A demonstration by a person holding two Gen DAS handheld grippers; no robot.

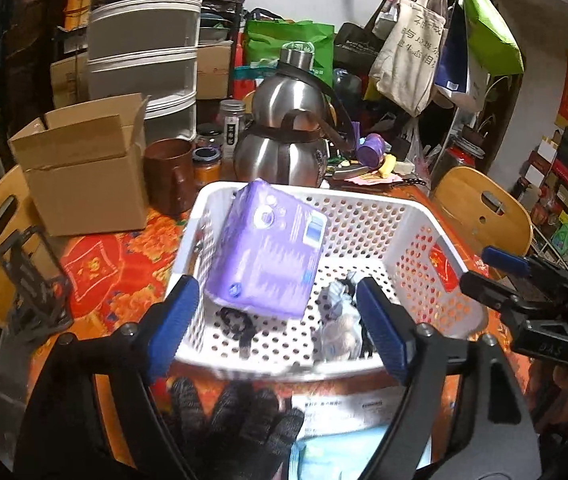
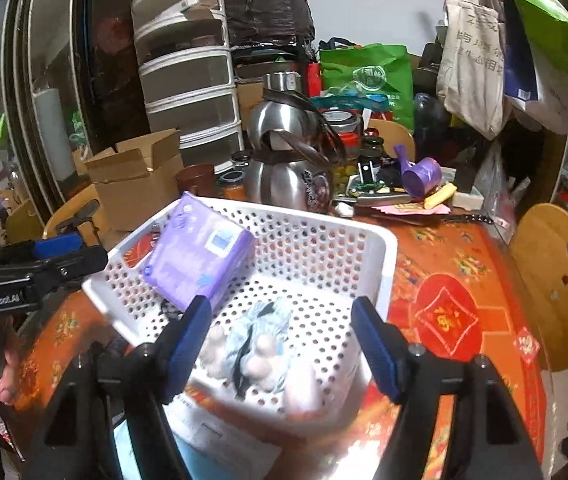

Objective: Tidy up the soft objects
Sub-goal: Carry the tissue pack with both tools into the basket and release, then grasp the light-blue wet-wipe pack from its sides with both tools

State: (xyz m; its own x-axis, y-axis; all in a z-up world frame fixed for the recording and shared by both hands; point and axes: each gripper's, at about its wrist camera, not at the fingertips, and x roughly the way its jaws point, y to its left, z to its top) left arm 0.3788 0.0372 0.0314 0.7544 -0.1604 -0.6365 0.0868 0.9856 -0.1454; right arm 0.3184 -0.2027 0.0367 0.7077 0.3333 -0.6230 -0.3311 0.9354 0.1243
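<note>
A white perforated basket (image 1: pixel 415 236) (image 2: pixel 379 256) stands on the orange patterned tablecloth. Inside it a purple soft pack (image 1: pixel 268 256) (image 2: pixel 200 260) leans tilted against the left wall, free of any finger. A pale blue and white plush toy (image 1: pixel 339 320) (image 2: pixel 260 340) lies on the basket floor, with a small black item (image 1: pixel 236 324) beside it. My left gripper (image 1: pixel 278 328) hangs open at the basket's near rim, its jaws empty. My right gripper (image 2: pixel 282 346) is open over the plush toy, not touching it. A black knit glove (image 1: pixel 236 420) lies under the left gripper.
Behind the basket stand a steel kettle (image 1: pixel 284 136) (image 2: pixel 284 160), a brown cup (image 1: pixel 170 176) and an open cardboard box (image 1: pixel 84 168) (image 2: pixel 136 180). Papers (image 1: pixel 343 412) lie at the near edge. Wooden chair backs (image 1: pixel 483 212) (image 2: pixel 559 280) flank the table. Tote bags (image 1: pixel 411 52) hang at the back right.
</note>
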